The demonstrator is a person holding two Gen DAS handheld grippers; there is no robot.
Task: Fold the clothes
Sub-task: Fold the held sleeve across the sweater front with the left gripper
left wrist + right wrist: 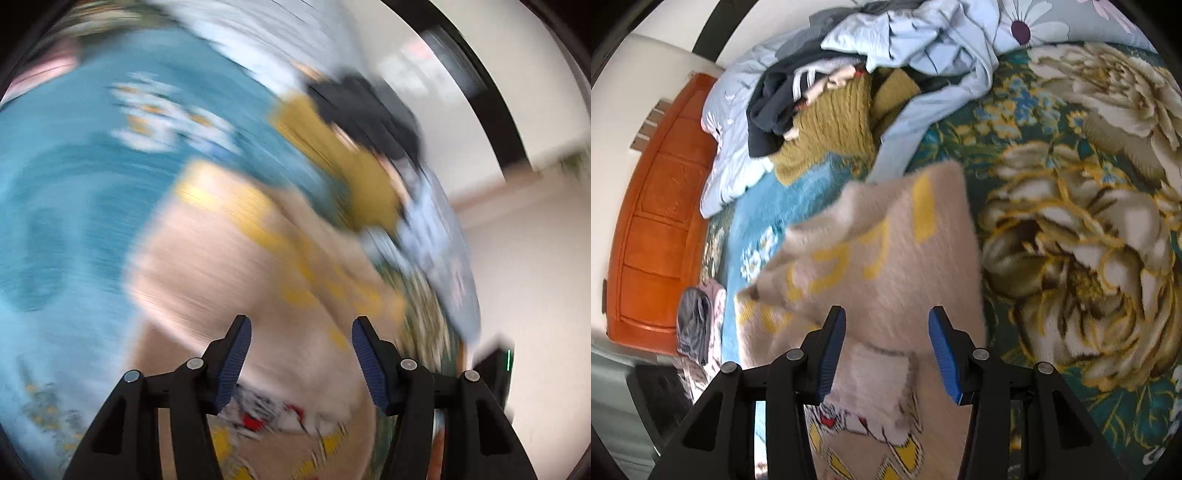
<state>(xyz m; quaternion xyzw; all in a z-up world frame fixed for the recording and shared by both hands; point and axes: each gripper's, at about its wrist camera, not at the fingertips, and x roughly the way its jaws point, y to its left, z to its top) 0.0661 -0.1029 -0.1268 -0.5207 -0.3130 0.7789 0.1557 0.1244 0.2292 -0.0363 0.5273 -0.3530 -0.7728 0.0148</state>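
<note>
Black angular left tool (301,363) and right tool (887,350), ribbed blue pads (946,354), round silver screws (194,363).

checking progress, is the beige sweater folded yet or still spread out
Partly folded: the beige sweater has one part doubled back over itself, its edge lifted above the blue garment. Both tools are open, neither gripping it.

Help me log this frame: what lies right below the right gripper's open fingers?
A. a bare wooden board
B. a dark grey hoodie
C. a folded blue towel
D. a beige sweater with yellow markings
D: in the right wrist view the right gripper, open and empty, sits over the beige sweater with yellow markings, spread on the floral blanket.
</note>
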